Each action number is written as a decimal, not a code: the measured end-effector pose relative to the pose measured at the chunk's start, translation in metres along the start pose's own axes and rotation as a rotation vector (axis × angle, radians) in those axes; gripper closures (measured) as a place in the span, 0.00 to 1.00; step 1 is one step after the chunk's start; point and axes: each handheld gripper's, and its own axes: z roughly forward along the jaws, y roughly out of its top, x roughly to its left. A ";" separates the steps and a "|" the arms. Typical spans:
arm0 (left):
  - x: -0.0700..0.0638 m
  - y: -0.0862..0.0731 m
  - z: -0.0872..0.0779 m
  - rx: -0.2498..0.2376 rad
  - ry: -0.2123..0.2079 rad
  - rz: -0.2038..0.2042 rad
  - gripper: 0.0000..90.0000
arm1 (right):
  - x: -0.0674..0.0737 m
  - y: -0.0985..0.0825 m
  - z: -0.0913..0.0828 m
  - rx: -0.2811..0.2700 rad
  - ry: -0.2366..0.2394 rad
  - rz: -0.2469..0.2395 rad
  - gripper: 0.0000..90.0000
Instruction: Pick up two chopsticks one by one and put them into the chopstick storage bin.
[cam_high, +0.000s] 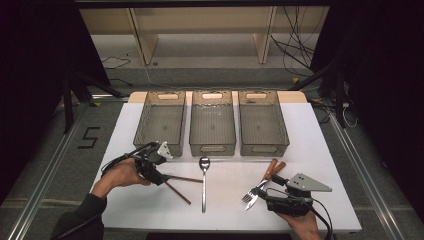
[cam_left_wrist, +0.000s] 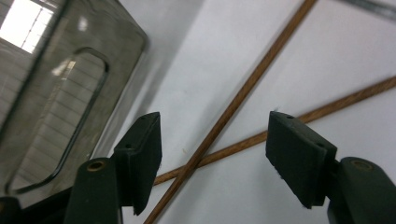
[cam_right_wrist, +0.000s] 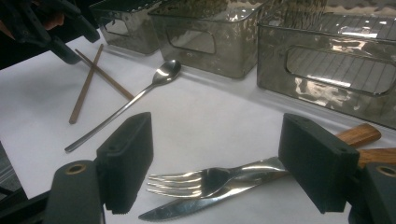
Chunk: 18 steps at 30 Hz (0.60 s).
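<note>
Straddling the crossed wooden chopsticks (cam_left_wrist: 243, 95), left gripper (cam_left_wrist: 215, 158) has its jaws apart, pads off the sticks, just beside the left bin (cam_high: 161, 120). Chopsticks lie on the white table (cam_high: 225, 200), left of the spoon (cam_high: 204, 182). Right gripper (cam_right_wrist: 217, 163) stands wide over fork (cam_right_wrist: 201, 181) and knife (cam_right_wrist: 196, 205).

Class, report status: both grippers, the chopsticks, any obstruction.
Left gripper open astride crossed chopsticks. Right gripper open over fork. Nothing obstructing.
</note>
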 end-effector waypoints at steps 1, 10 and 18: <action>0.000 0.001 0.002 0.003 -0.004 -0.001 0.42 | 0.000 0.000 0.000 0.001 0.000 0.002 0.30; 0.005 0.008 0.010 0.054 -0.019 0.065 0.55 | -0.001 0.000 0.001 0.005 0.001 0.002 0.30; 0.005 0.014 0.020 0.101 -0.058 0.111 0.62 | -0.001 0.000 0.000 0.009 -0.001 0.008 0.30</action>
